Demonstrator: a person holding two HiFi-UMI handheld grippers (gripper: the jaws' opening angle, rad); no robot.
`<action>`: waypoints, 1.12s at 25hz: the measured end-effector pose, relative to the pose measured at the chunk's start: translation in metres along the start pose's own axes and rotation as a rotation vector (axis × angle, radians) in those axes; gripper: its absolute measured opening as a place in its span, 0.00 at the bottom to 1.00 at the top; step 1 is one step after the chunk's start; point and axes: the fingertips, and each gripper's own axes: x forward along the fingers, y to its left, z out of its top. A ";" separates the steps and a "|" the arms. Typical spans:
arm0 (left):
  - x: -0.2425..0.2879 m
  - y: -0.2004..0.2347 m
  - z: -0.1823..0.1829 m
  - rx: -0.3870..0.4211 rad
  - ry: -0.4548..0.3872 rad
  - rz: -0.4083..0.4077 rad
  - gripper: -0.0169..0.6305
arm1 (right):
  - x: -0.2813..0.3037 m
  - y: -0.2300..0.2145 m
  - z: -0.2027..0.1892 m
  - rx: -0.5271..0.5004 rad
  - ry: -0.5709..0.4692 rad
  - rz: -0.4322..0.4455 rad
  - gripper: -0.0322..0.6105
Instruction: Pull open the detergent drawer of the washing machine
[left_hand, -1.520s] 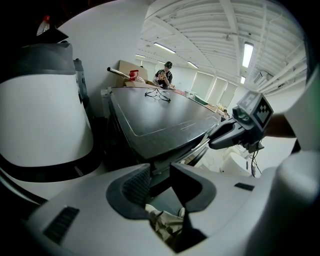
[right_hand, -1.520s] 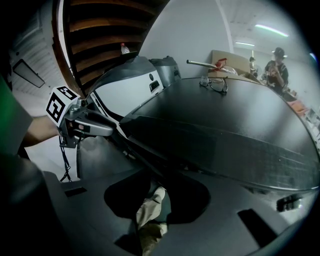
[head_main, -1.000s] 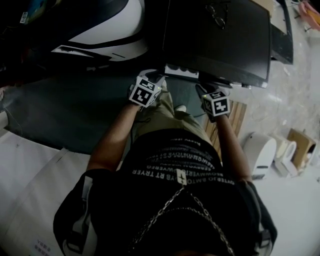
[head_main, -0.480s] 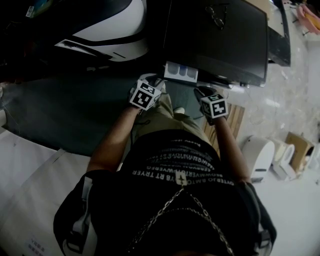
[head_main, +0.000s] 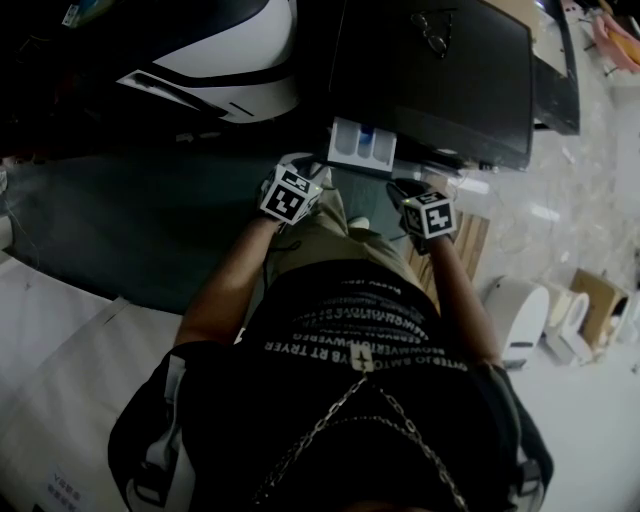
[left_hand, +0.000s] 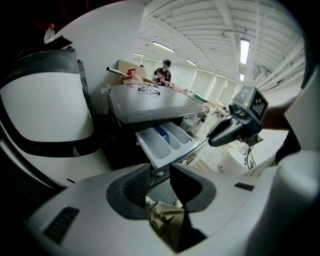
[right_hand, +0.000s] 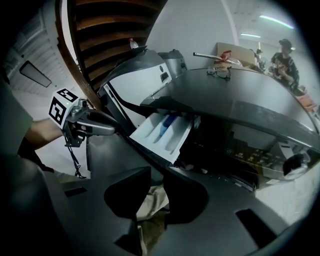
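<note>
The dark washing machine (head_main: 440, 80) stands ahead of me, and its white detergent drawer (head_main: 362, 140) is pulled well out. The compartments show in the left gripper view (left_hand: 162, 141) and the right gripper view (right_hand: 162, 131), one with a blue insert. The dark drawer front runs between my two grippers. My left gripper (head_main: 318, 168) holds its left end, which enters the narrow gap between the jaws (left_hand: 159, 172). My right gripper (head_main: 402, 185) holds the right end the same way (right_hand: 157, 175).
Glasses (head_main: 432, 30) lie on the machine's top. A large white and black rounded appliance (head_main: 230, 50) stands close on the left. A wooden pallet (head_main: 470, 235), a white bin (head_main: 518, 310) and cardboard boxes (head_main: 600, 290) sit at the right. A person (left_hand: 162, 72) works far behind.
The drawer has slid out from almost flush to well extended over the last second. Both grippers have drawn back toward my body with it.
</note>
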 end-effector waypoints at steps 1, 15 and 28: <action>-0.001 -0.001 -0.002 0.002 0.001 -0.001 0.19 | -0.002 0.004 0.000 0.004 -0.003 0.009 0.17; -0.010 -0.020 -0.025 0.004 -0.003 0.010 0.19 | -0.008 0.021 -0.024 0.005 0.016 0.034 0.17; -0.041 -0.028 0.002 -0.031 -0.200 0.061 0.14 | -0.042 0.012 -0.003 -0.081 -0.126 -0.078 0.07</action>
